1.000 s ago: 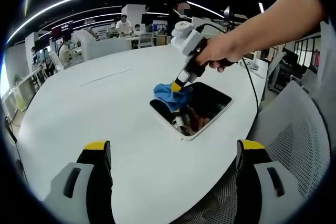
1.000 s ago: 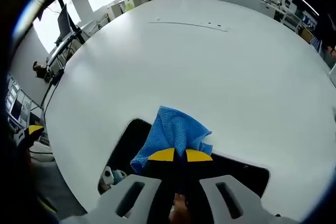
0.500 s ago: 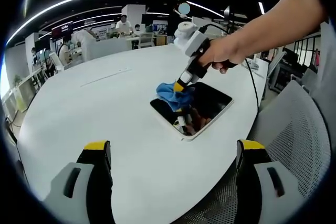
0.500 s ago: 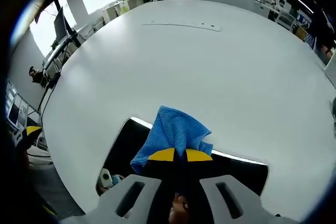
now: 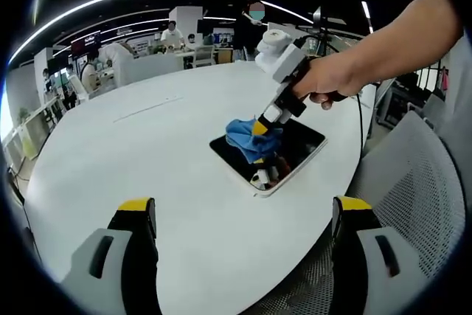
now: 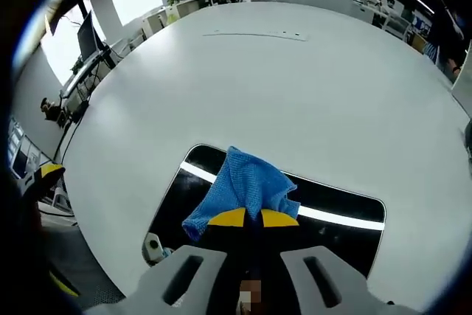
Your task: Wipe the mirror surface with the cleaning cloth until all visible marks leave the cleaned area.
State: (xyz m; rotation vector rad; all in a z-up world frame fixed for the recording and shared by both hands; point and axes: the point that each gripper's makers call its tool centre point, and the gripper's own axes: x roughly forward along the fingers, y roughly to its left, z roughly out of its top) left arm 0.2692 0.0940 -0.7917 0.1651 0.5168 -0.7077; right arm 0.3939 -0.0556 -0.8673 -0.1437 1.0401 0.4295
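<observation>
White round table (image 5: 147, 167) in an open-plan office, people at desks behind. Mirror (image 5: 291, 154) lies flat near the table's edge, beside a mesh chair (image 5: 420, 189). Right gripper (image 6: 253, 218), in a person's hand (image 5: 332, 82), is clamped on the blue cleaning cloth (image 6: 247, 186) and presses it onto the mirror. Left gripper (image 5: 243, 215) hovers apart, jaws spread wide, grasping nothing.

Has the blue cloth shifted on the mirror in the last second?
Yes. In the left gripper view the blue cleaning cloth slid from the mirror's far-left edge toward its middle.
</observation>
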